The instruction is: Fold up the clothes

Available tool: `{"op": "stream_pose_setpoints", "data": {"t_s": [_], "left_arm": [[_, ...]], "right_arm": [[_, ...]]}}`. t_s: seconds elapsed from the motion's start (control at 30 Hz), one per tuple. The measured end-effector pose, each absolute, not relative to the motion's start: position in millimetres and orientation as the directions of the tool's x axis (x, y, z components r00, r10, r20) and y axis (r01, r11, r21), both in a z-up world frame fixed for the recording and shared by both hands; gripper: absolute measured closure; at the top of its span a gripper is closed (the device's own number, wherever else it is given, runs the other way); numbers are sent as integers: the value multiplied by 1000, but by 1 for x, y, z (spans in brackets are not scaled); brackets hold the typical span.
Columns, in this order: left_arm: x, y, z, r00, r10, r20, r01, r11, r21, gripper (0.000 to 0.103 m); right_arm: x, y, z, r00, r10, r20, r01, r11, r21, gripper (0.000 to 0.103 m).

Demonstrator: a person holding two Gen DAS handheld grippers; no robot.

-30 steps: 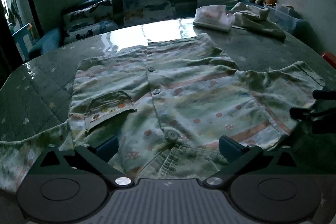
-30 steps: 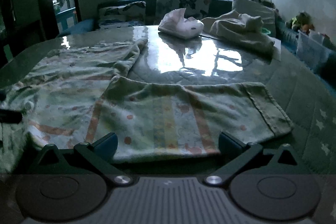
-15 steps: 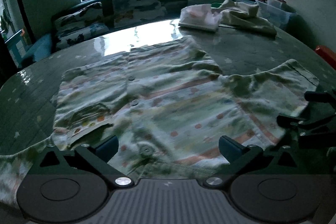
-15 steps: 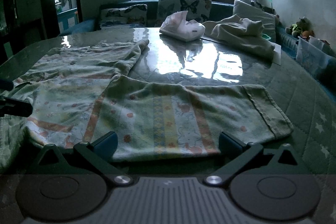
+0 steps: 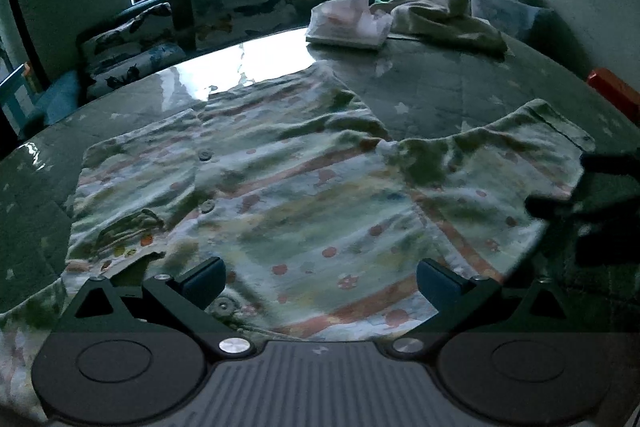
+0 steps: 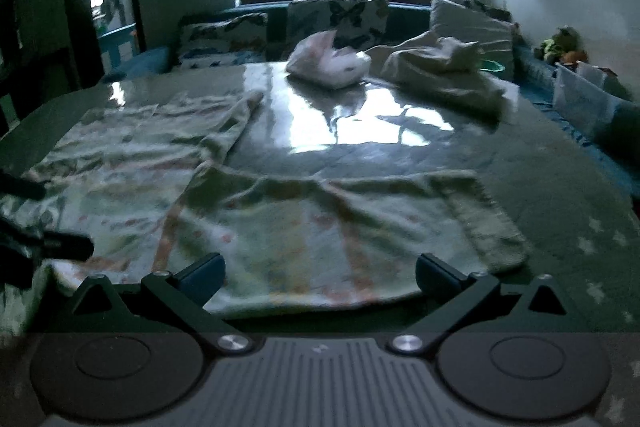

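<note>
Lying flat at frame centre, the patterned shirt (image 5: pixel 304 195) covers the desk (image 5: pixel 460 87), one sleeve (image 6: pixel 340 227) extended toward the frame's right. Left claw (image 5: pixel 320 277) is spread wide over the collar area, gripping nothing. Right claw (image 6: pixel 318 273) is likewise wide apart, empty, over the sleeve's lower edge.

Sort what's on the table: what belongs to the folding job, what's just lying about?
Job: pale patterned button-front shirt, spread flat; open left gripper; open right gripper.

Lying about: white tissue pack; crumpled cream cloth; butterfly-print cushions.
</note>
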State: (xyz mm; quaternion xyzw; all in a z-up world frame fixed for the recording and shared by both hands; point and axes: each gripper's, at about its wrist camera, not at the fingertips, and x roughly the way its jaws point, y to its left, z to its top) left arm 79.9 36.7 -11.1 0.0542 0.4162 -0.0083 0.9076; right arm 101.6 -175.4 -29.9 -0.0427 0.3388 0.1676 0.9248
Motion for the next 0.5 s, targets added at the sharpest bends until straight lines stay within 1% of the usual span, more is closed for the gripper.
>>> {"op": "stream_pose_setpoints", "data": {"t_s": [0.17,0.2,0.27,0.4,0.5], "left_arm": [[83,31,-13,648,24,-761,71,993,92,0],[84,31,-14,647,23,-762,73,993,92,0],[85,29,-14,646,24,-763,77,992,97,0],[88,25,-14,644,22,-765,85,991,100,0],[91,23,-16,640,20,-768,90,991,100,0]], "right_arm": [[117,-207,-24,732,232,-640,-236,968,81,11],[120,-213,-23,734,220,-642,-214,973,89,11],[126,-225,-23,740,198,-643,-177,979,98,18],[134,-245,-23,748,155,-646,-110,988,109,21],[139,-255,-25,750,138,-647,-84,990,114,26]]}}
